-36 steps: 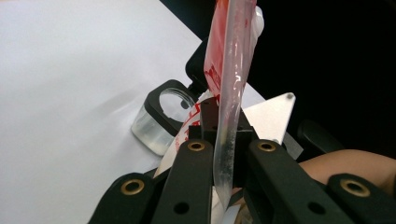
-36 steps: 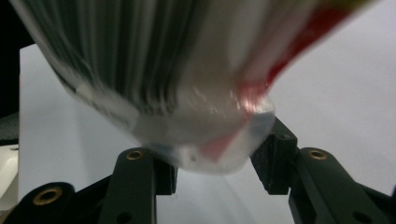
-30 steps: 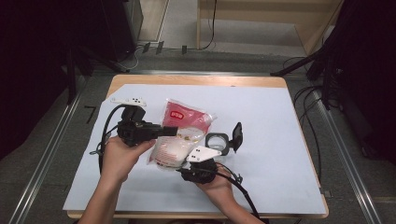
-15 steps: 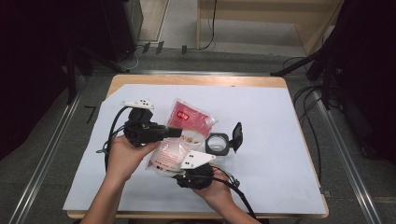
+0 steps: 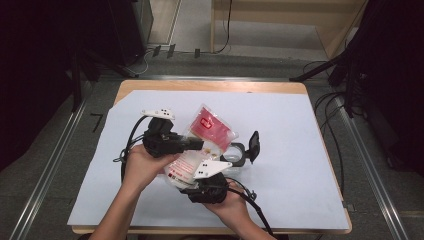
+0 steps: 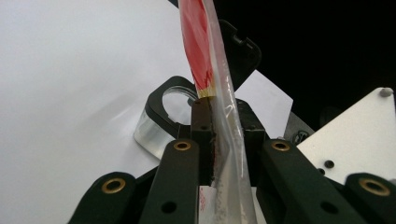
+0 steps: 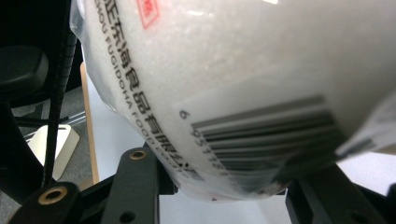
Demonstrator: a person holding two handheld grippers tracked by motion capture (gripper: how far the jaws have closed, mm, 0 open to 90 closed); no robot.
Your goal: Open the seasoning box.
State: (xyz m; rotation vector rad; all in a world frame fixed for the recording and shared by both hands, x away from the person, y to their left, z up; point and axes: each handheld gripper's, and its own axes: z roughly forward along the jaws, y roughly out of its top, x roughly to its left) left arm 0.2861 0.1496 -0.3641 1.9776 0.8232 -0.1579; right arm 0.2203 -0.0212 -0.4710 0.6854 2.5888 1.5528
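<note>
Wooden table under a pale blue sheet, grey floor and dark stands around; seen whole from the high view alone

Bag, plastic, one: clear, red panel at the far end, white granular fill at the near end; held up off the sheet near the table's middle, between the two grippers. Barcode and printed lettering on the white end legible in the right gripper view; red end seen edge-on in the left gripper view

Container, clear, one: black rim, black lid hinged up; on the sheet just beside the bag, on the person's right. Glassy wall and round mouth shown close in the left gripper view

Grippers, two, one per hand
- Left gripper: jaws drawn nearly together, film of the bag pinched between them; clamp plain in the left gripper view
- Right gripper: under the white end of the bag; in the right gripper view jaws stood apart with the bulging bag between them, contact of the tips hidden, so held or merely cradled could not be told

Hands, two: left, right
</note>
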